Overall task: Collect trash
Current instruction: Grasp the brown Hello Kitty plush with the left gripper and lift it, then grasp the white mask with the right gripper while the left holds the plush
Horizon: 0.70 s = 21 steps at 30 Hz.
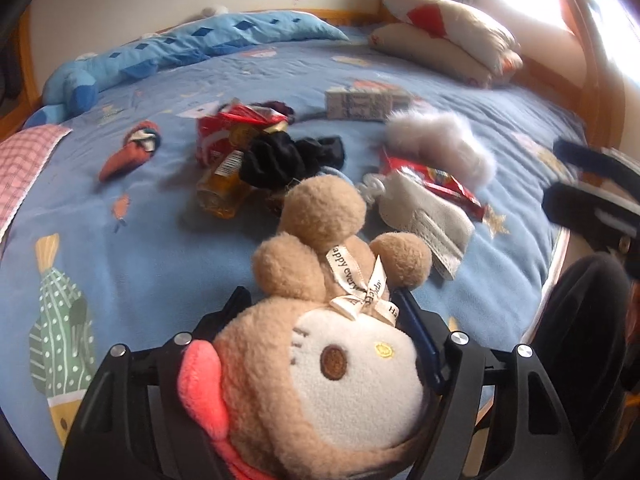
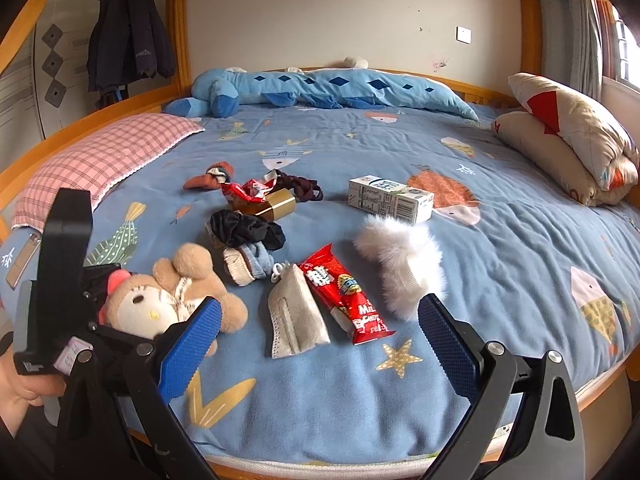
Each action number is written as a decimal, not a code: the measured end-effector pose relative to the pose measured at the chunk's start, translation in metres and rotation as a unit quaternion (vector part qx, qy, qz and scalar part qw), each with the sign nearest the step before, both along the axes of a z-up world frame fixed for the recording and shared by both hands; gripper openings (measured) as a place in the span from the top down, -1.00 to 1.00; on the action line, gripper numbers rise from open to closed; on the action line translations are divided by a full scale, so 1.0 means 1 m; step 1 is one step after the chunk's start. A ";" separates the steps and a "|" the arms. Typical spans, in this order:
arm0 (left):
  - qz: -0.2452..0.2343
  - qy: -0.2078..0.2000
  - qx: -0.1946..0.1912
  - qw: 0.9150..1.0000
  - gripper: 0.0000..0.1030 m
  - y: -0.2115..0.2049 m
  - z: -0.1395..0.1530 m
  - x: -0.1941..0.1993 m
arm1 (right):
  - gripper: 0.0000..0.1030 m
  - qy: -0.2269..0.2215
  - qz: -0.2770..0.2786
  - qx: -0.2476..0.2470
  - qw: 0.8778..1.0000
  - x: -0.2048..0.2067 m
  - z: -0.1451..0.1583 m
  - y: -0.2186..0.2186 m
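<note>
My left gripper (image 1: 324, 300) is shut on a tan plush toy (image 1: 320, 360) with a white face and ribbon, at the bed's near edge; the toy also shows in the right wrist view (image 2: 160, 300). My right gripper (image 2: 320, 320) is open and empty above the near edge, in front of a red snack wrapper (image 2: 344, 292). Further trash lies mid-bed: a white milk carton (image 2: 390, 198), a crumpled red wrapper (image 2: 248, 190) and an amber bottle (image 1: 224, 184).
On the blue bedspread (image 2: 500, 280) lie a grey face mask (image 2: 296, 316), a white fluffy item (image 2: 400, 260), a black scrunchie (image 2: 248, 228), socks (image 2: 248, 264), a pink checked pillow (image 2: 100, 156), a long blue plush (image 2: 320, 88) and beige pillows (image 2: 572, 136). A wooden bed frame surrounds it.
</note>
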<state>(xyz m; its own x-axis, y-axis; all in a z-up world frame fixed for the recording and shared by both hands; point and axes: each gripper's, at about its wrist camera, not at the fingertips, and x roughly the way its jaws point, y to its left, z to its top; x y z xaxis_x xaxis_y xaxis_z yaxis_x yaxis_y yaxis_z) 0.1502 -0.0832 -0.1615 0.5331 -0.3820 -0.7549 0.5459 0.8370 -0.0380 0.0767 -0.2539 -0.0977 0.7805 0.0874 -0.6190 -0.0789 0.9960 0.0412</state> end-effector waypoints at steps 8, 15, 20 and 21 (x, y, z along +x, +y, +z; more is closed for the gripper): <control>0.066 -0.022 -0.084 0.994 -0.41 0.045 0.038 -0.008 | -0.65 0.015 0.035 0.042 0.998 0.004 -0.005 0.000; 0.080 -0.019 -0.103 0.991 -0.41 0.057 0.043 -0.008 | -0.30 0.063 0.059 0.055 0.995 0.029 -0.027 0.006; 0.072 -0.015 -0.103 0.992 -0.41 0.052 0.038 -0.010 | -0.15 0.097 0.066 0.042 0.992 0.049 -0.047 0.013; 0.071 -0.015 -0.103 0.992 -0.41 0.052 0.038 -0.011 | -0.14 0.100 0.060 0.035 0.993 0.051 -0.050 0.013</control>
<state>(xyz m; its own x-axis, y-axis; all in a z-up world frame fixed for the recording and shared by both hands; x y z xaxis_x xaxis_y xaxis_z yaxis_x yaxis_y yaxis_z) 0.1394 -0.0311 -0.1236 0.6133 -0.4470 -0.6512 0.4273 0.8811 -0.2025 0.1279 -0.2406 -0.1479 0.6238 0.2212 -0.7496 -0.1806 0.9739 0.1371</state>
